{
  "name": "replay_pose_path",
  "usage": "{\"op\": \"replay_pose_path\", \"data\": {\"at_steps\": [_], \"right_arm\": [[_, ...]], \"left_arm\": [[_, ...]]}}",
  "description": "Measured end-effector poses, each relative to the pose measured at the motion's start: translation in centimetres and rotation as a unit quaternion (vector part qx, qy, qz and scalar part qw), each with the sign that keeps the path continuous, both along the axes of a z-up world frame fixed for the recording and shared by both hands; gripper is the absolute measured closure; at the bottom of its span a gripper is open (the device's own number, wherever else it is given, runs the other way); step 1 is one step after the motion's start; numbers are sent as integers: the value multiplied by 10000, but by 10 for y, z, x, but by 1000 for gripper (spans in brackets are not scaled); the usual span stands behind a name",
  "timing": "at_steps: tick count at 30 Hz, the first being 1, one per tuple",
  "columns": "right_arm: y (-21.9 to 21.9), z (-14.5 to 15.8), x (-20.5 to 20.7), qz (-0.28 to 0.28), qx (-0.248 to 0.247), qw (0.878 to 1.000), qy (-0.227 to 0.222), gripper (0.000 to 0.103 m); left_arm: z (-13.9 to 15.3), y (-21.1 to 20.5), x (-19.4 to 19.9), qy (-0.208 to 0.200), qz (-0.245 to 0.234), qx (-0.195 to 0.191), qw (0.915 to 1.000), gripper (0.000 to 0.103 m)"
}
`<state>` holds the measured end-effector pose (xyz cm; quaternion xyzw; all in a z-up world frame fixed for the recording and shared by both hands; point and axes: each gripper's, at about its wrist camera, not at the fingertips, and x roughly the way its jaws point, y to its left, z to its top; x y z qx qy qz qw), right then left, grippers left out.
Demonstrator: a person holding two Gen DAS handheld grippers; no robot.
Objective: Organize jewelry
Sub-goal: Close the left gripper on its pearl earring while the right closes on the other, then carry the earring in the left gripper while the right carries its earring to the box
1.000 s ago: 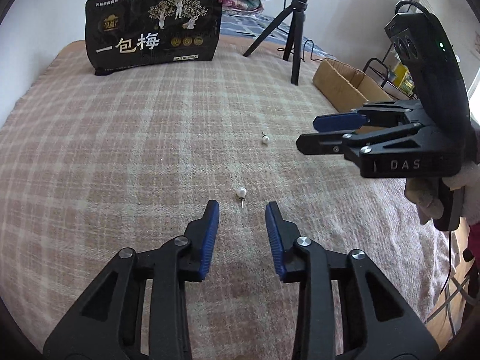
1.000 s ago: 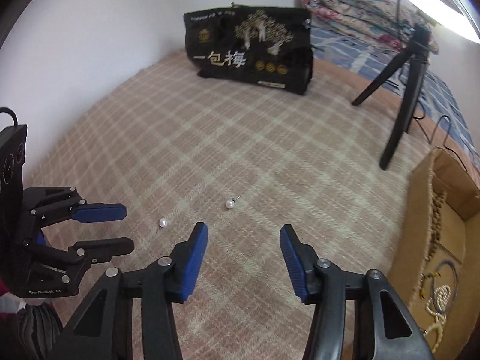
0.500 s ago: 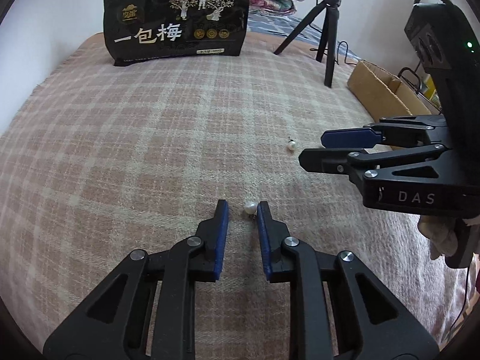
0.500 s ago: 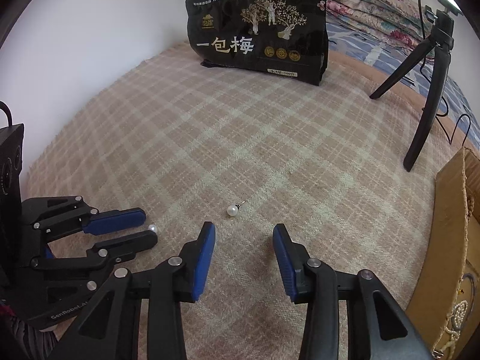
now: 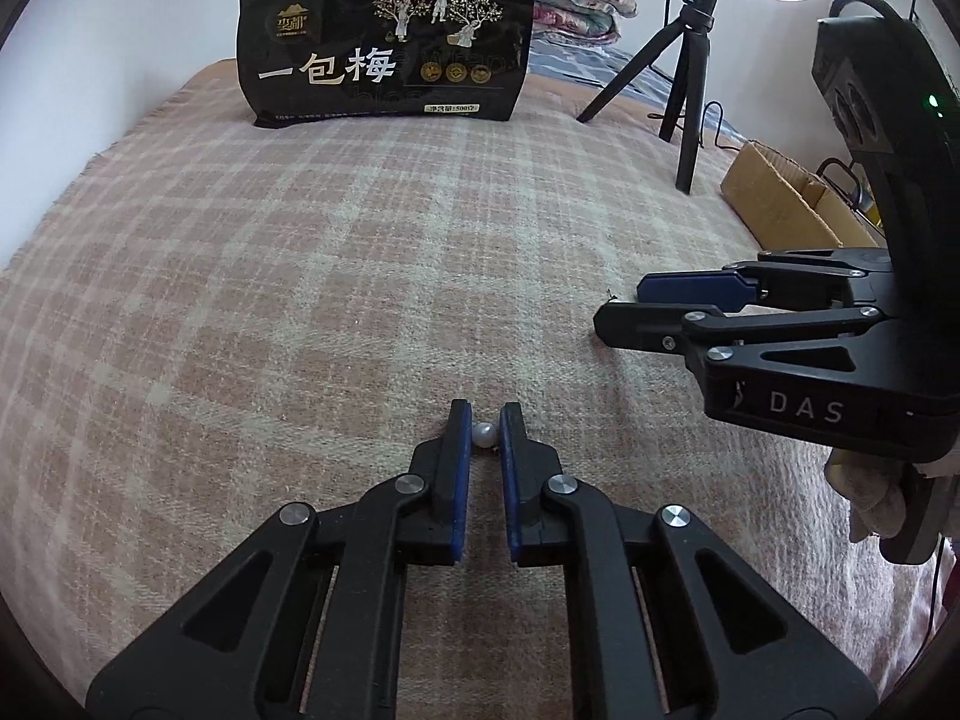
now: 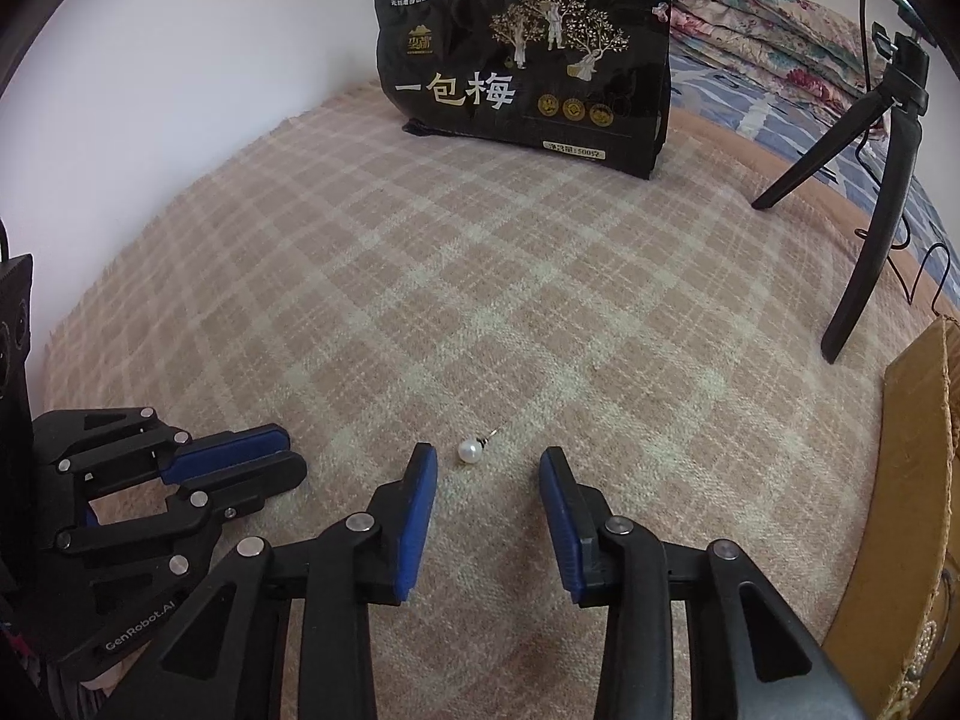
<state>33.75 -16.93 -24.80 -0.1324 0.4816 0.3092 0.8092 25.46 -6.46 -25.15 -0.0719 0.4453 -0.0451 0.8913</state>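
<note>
Pinching one pearl earring [image 5: 483,434], left gripper [image 5: 483,420].

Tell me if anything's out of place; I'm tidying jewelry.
Two pearl earrings lie loose on the plaid blanket instead of in the cardboard box: one between the left claw tips, one ahead of the open right claw.
</note>
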Motion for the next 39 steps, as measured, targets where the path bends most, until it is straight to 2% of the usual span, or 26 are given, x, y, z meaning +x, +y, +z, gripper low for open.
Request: {"op": "replay_pose_path", "data": {"at_steps": [6,11,26,39], "right_arm": [[9,-1,-1,91,-105,9999,-80,80],[12,-2,-3,122,-112,9998,-95,95],[4,24,-19,-45,-14,9997,-232,96],[-16,68,-42,-274,95,9983,-496,96]], "left_arm": [[0,1,-1,5,43,-56,10000,95],[1,5,1,24,88,-118,9999,95],[11,22,-7,56,267,-234,9994,96],[53,23,-22,-261,205,-223,9992,96]]}}
